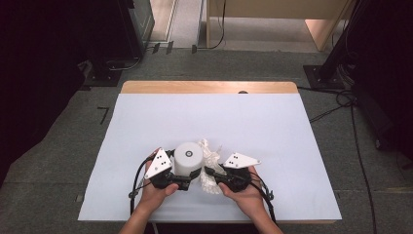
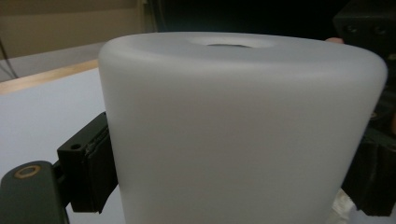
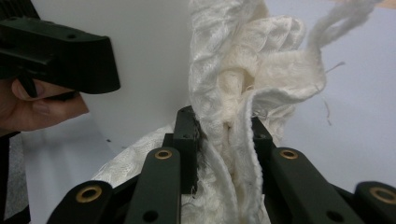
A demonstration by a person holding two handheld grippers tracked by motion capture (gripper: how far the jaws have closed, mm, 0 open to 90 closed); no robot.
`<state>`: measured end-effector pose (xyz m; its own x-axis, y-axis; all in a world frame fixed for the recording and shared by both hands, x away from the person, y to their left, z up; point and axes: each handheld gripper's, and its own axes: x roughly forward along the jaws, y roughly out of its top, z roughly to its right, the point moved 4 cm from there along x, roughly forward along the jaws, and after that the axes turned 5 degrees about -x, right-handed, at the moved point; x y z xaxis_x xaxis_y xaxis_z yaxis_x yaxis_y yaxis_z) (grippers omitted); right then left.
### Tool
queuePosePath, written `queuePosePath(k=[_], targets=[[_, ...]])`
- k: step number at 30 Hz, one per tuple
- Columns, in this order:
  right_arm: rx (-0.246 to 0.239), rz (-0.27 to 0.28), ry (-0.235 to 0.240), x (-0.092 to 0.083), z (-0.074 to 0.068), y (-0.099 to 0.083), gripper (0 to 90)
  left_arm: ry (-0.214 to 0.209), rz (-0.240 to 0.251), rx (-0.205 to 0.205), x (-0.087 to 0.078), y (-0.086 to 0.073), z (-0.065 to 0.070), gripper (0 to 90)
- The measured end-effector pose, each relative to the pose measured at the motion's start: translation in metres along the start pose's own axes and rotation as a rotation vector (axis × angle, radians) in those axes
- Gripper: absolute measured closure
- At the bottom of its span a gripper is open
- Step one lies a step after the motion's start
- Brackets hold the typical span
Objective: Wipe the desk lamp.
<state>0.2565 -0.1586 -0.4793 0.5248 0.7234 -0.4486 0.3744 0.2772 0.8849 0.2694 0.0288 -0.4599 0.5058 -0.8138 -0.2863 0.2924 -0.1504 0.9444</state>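
The white cylinder (image 2: pixel 243 135) runs off the bottom of the left gripper view and hides most of the far jaw. The bunched cloth (image 3: pixel 247 88) gets cut off at the top in the right gripper view.

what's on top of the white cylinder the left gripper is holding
Nothing rests on the white cylinder; its flat top shows a small round opening in the middle. What is inside stays hidden. The left gripper clamps its sides, and the right gripper pinches the white cloth beside it.
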Motion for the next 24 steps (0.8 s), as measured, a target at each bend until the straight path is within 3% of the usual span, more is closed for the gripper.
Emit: queuePosePath(k=[6, 11, 15, 17, 20, 23, 24], targets=[[-0.013, 0.077, -0.022, -0.016, 0.002, 0.014, 73.1, -0.011, -0.060, 0.038, 0.008, -0.008, 0.001, 8.7], [-0.026, 0.132, -0.022, -0.030, 0.003, 0.024, 73.0, 0.014, -0.091, 0.047, 0.014, -0.012, 0.001, 8.7], [-0.013, 0.097, -0.022, -0.022, 0.004, 0.018, 73.0, 0.018, -0.068, 0.011, 0.013, -0.010, -0.001, 8.7], [0.007, 0.042, -0.019, -0.013, 0.004, 0.009, 72.9, 0.022, -0.044, -0.007, 0.011, -0.009, -0.003, 8.7], [0.019, -0.050, -0.016, 0.000, 0.004, -0.002, 72.8, 0.050, -0.028, 0.006, 0.010, -0.010, -0.006, 8.6], [0.022, -0.050, -0.034, 0.001, 0.008, -0.003, 72.7, 0.053, -0.021, 0.016, 0.010, -0.012, -0.008, 8.6], [0.024, -0.037, -0.043, -0.001, 0.009, -0.002, 72.7, 0.072, -0.023, 0.027, 0.012, -0.015, -0.010, 8.6]])
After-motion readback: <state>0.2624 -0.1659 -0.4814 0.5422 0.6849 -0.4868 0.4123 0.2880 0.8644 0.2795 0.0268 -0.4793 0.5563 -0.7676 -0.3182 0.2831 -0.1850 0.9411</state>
